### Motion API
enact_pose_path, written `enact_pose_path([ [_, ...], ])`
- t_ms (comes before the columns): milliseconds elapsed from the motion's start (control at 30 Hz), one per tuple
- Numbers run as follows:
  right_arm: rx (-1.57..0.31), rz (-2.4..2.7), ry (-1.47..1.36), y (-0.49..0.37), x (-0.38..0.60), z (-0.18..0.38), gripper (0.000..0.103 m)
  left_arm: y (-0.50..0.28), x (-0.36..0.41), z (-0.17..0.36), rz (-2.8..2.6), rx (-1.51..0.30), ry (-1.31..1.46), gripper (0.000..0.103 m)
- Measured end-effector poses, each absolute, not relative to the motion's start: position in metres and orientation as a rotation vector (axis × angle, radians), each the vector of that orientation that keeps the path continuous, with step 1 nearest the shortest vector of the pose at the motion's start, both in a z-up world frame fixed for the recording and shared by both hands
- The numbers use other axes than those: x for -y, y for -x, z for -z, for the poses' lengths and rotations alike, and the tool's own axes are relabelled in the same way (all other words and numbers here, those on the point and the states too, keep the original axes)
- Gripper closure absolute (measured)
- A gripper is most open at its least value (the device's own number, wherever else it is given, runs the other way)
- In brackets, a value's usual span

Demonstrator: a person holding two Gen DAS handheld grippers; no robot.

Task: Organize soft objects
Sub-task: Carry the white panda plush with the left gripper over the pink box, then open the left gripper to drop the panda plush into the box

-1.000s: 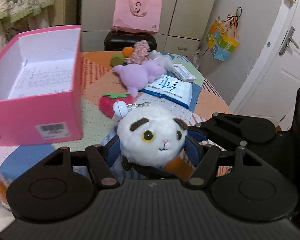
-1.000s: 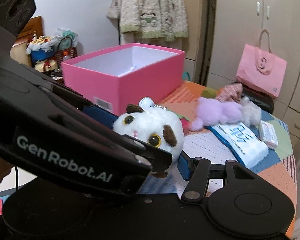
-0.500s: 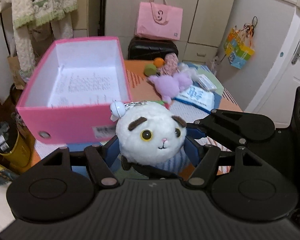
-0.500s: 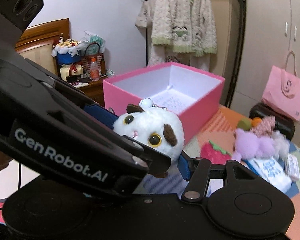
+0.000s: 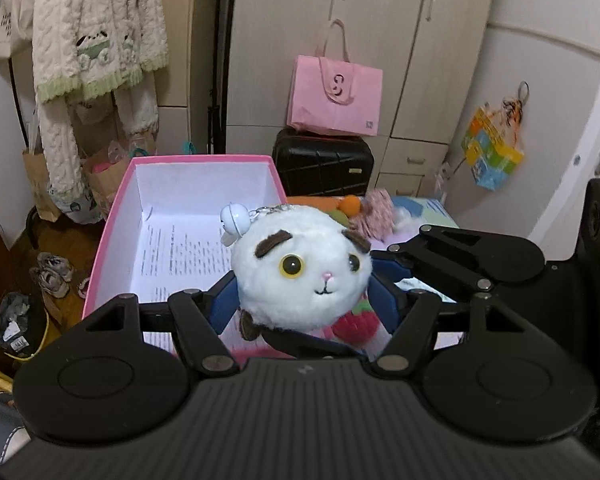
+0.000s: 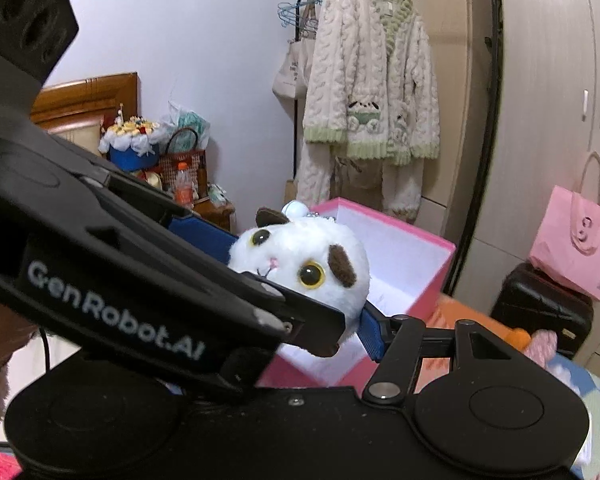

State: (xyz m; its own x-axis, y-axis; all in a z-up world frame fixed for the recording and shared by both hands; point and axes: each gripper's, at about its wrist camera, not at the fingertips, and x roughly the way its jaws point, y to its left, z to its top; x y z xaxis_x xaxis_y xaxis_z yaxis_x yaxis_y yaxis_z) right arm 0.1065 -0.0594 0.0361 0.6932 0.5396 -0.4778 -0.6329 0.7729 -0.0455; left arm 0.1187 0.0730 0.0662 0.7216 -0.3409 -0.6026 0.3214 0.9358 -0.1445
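- my left claw [image 5: 302, 300] is pinching the plush cat [image 5: 302, 268], a blue pad pressed into each side of its round white body, face turned toward my camera.
- my right claw [image 6: 300, 280] has a blue pad at each side of the same plush cat [image 6: 304, 264]; its jaws have just been opening a little with the toy between them, and i cannot tell whether those pads press on it, since the left claw's black arm crosses in front.
- a small white bell [image 5: 233, 216] on a short chain hangs off the top of the cat's head.
- the cat is held up in the air at the near edge of the pink box [image 5: 118, 216], which stands open with printed paper on its floor.
- just behind the cat, low on the right, i see a red strawberry toy [image 5: 356, 326] on the table [image 5: 440, 206].
- further back on the table lie an orange ball [image 5: 350, 204] and a pink patterned soft toy [image 5: 378, 208].
- beyond the table stand a black suitcase [image 5: 324, 164] with a pink bag [image 5: 334, 94] on top, in front of the wardrobe.
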Motion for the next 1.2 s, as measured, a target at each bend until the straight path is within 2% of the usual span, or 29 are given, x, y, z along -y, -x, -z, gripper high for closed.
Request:
enact_pose_path([
  [233, -0.494, -0.703, 0.219, -0.162, 0.05, -0.035, 0.039, -0.17, -0.089, -0.057, 0.349, -0.69, 0.09, 0.036],
  [600, -0.618, -0.726, 0.32, -0.222, 0.026, 0.008, 0.039, -0.246, -0.113, -0.006, 0.352, -0.89, 0.229, 0.036],
  [733, -0.696, -0.671, 0.374, -0.236, 0.016, 0.017, 0.039, -0.26, -0.118, 0.008, 0.365, -0.936, 0.267, 0.036],
  [1200, -0.708, -0.647, 0.518, -0.229, 0.0, 0.029, 0.036, -0.269, -0.116, 0.024, 0.344, -0.97, 0.25, 0.036],
])
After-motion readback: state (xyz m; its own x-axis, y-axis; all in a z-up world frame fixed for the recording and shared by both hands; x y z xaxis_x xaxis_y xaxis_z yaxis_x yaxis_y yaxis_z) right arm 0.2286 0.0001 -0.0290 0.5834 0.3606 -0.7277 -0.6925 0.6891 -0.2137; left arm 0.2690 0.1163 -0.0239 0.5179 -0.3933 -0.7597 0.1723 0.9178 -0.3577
